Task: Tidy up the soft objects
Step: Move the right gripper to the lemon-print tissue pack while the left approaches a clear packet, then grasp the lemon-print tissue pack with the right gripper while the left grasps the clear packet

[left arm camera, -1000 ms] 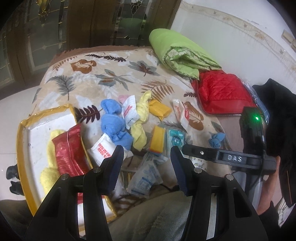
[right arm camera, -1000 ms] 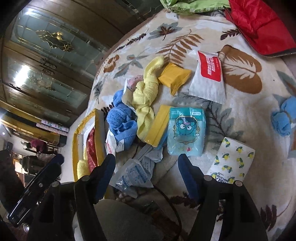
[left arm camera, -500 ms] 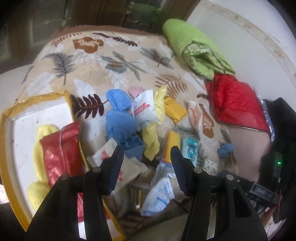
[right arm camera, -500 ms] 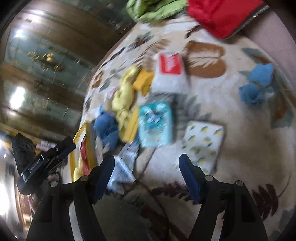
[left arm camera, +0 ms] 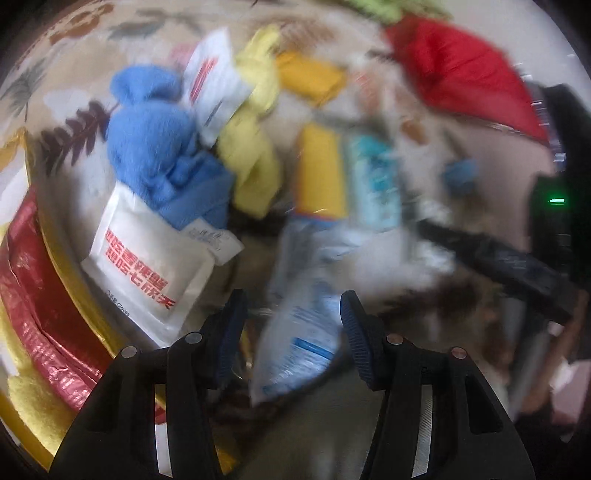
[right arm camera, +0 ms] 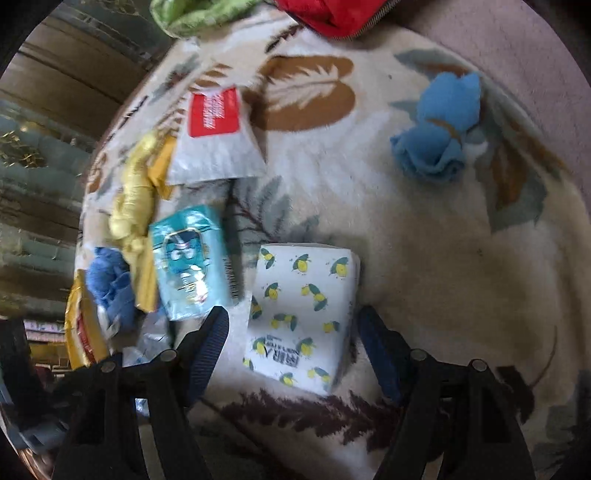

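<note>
Hovering spread and empty, the left gripper [left arm camera: 291, 325] has a clear plastic packet [left arm camera: 299, 332] between its fingers, long axis pointing away. Further right, the right gripper [right arm camera: 293, 339], also spread, straddles the lemon-print tissue pack [right arm camera: 301, 317] lying on the blanket [right arm camera: 443, 258], likely the nearer pick.

Support surface: bed covered by cream blanket [right arm camera: 424, 229] printed with brown and grey-green leaf motifs; dark wooden cabinet [right arm camera: 40, 155] with patterned glass doors at left in right wrist view; pale wall [left arm camera: 517, 33] at upper right in left wrist view; left view heavily motion-blurred; light soft, diffuse.
</note>
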Available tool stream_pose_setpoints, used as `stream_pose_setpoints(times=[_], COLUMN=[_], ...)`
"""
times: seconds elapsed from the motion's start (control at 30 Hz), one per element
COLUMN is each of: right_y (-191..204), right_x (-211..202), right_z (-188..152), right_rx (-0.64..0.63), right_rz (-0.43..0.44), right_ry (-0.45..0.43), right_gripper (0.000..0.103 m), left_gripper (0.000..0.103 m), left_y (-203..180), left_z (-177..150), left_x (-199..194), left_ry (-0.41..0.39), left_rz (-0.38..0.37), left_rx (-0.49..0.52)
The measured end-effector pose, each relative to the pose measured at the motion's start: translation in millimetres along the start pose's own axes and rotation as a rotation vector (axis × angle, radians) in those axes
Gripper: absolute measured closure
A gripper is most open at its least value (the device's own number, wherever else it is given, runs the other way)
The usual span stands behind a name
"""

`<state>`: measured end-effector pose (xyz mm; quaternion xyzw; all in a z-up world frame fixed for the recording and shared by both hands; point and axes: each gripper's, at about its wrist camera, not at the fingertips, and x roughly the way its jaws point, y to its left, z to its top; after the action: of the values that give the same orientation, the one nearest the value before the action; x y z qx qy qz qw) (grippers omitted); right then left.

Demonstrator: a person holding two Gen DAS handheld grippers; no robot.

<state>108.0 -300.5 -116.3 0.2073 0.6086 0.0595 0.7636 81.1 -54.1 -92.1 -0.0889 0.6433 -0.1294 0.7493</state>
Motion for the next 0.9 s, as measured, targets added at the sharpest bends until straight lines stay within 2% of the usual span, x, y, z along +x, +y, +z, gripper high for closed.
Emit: stream_pose_setpoints(times=[0.07,0.1,0.13,0.23,0.27,0.4,0.47,0.53,0.6,0.67,0.8,0.9], right_y=[4,5,5,3,2,-1,2,9,22,39,85,114], right_x=[-3,-3,-3,-11,-15,-34,-49,-65,-76,-87,-101,-98], right_z=[0,-1,-2,-7,-9,-21,-29,-38,-43,-49,-68,-76], right_rx=[-0.020,-0.029,-0.041,-0.055,-0.051,-0.049,-0.057,-0.071,-0.095,-0.121,-0.205,-0.264], right_rz=[-0.032,-0.050,-0.079,-0.091,-0.088,-0.033,0.014,0.085,0.113,0.120,0.151,0.124], right_ry=[-0.005,-0.004,-0.004,-0.013,-0.019,-0.082,-0.127,-0.158,-0.178,-0.200,-0.231,-0.235], right_gripper=[0.032,0.036,0.047,0.055,0.056,0.057,0.057,0.057,0.057,0.057,0.057,0.057], left_gripper=[0.067,0.079,0.082,0.088,0.089,0.092,0.092,0.092,0.092,0.092,0.093,0.093], left_y=[-4,-8,-12,-14,-8,30,47,66,83,92,98,103], left_z=[-2,-4,-7,-22,-26,-41,-49,-57,-63,-66,-79,-84], left_x=[4,3,2,-16,-20,-48,-55,-56,-58,-64,-88,-85], left_ry=[-0.026,-0.041,-0.053,-0.131,-0.158,-0.268,-0.302,-0.304,-0.320,-0.345,-0.428,-0.413], left_rz=[0.017,0.010,0.005,-0.010,-0.033,-0.210,-0.279,-0.388,-0.458,-0.494,-0.475,-0.493], left_rx=[0.011,0.025,0.036,0.048,0.033,-0.118,-0.169,-0.237,-0.297,-0.322,-0.345,-0.357])
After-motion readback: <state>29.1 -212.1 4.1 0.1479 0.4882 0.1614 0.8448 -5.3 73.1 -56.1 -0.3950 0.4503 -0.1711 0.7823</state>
